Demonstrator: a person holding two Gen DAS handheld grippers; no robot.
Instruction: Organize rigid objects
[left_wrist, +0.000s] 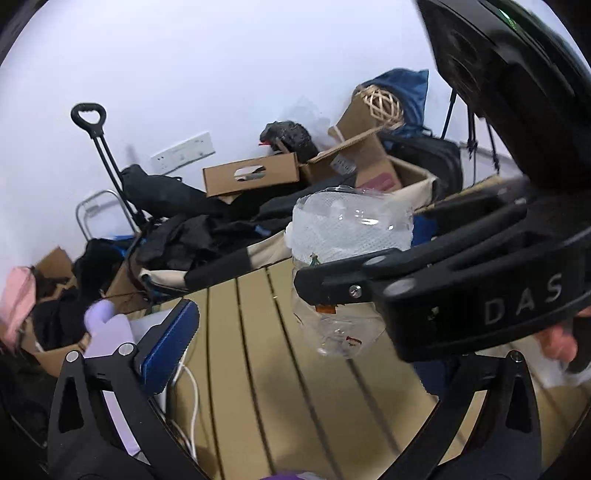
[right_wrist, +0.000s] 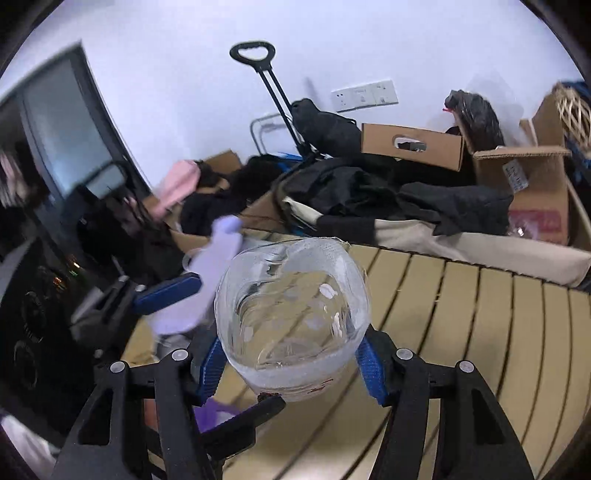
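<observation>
A clear plastic bottle (right_wrist: 291, 314) with a white mesh sleeve is held above the tan slatted table (right_wrist: 480, 332), my right gripper (right_wrist: 290, 363) shut on it with a blue pad on each side. In the left wrist view the same bottle (left_wrist: 351, 236) hangs in the black fingers (left_wrist: 332, 286) of the right gripper. My left gripper (left_wrist: 325, 328) is wide open with its blue-padded left finger (left_wrist: 170, 339) well clear of the bottle. Its right finger is mostly hidden behind the right gripper's body. A lavender object (right_wrist: 218, 280) lies beside the left finger.
Beyond the table's far edge stands a cream wagon (left_wrist: 266, 254) heaped with black clothes (left_wrist: 192, 232), cardboard boxes (left_wrist: 251, 175) and a wicker ball (left_wrist: 384, 101). White cables (left_wrist: 192, 398) run off the table's left edge. A person's hand (left_wrist: 557, 339) grips the right gripper.
</observation>
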